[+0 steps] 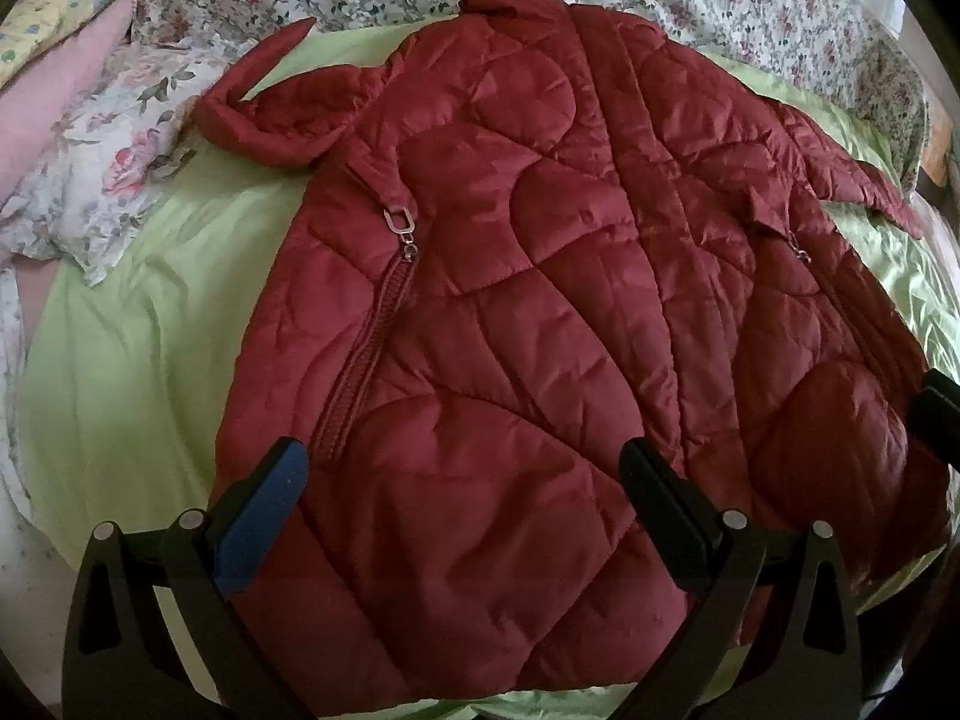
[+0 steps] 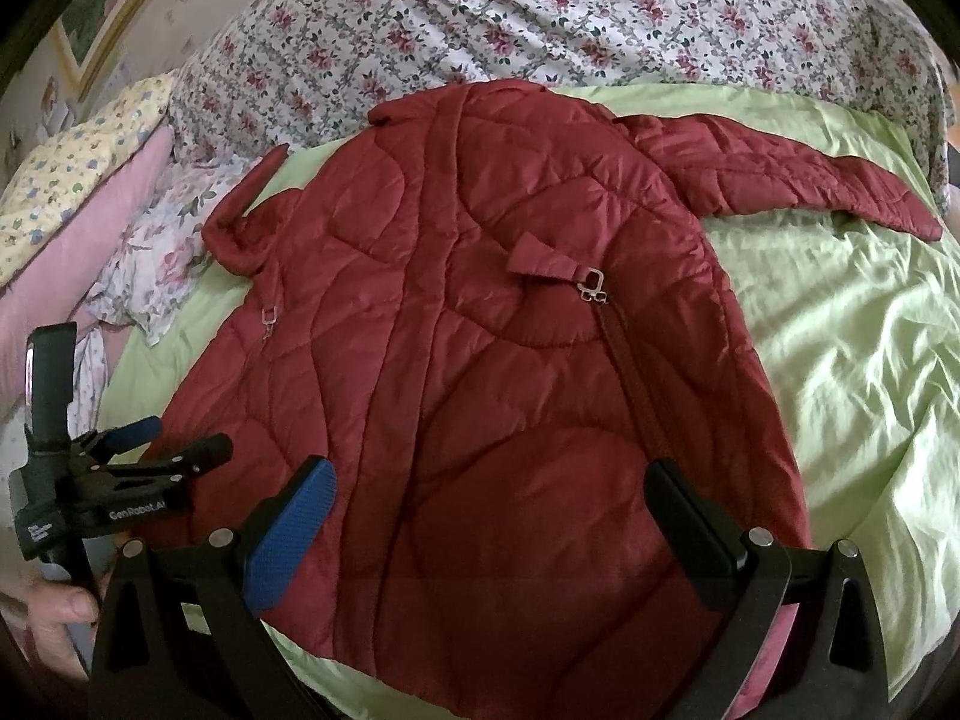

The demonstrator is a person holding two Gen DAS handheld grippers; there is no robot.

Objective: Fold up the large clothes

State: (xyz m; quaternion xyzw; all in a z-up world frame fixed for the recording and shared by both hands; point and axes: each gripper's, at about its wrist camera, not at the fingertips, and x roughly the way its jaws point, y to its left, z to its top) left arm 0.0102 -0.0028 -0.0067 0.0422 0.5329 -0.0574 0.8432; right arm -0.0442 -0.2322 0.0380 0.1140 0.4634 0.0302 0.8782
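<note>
Your left tool [image 1: 462, 480] hangs released over the near hem of the jacket [image 1: 540, 300], fingers spread wide and gripping nothing. Your right tool [image 2: 489, 504] is likewise released, its fingers apart above the hem, nothing between them. Red and quilted, the jacket lies spread flat, front up, on the green sheet [image 2: 840, 360] of the bed, collar at the far end. One sleeve [image 2: 780, 174] stretches out to the right; the other [image 1: 264, 108] lies crumpled at far left, near a floral pillow [image 1: 108, 180]. Two pocket zips [image 2: 591, 288] show on the front. Beyond the collar lies a floral quilt [image 2: 540, 18].
</note>
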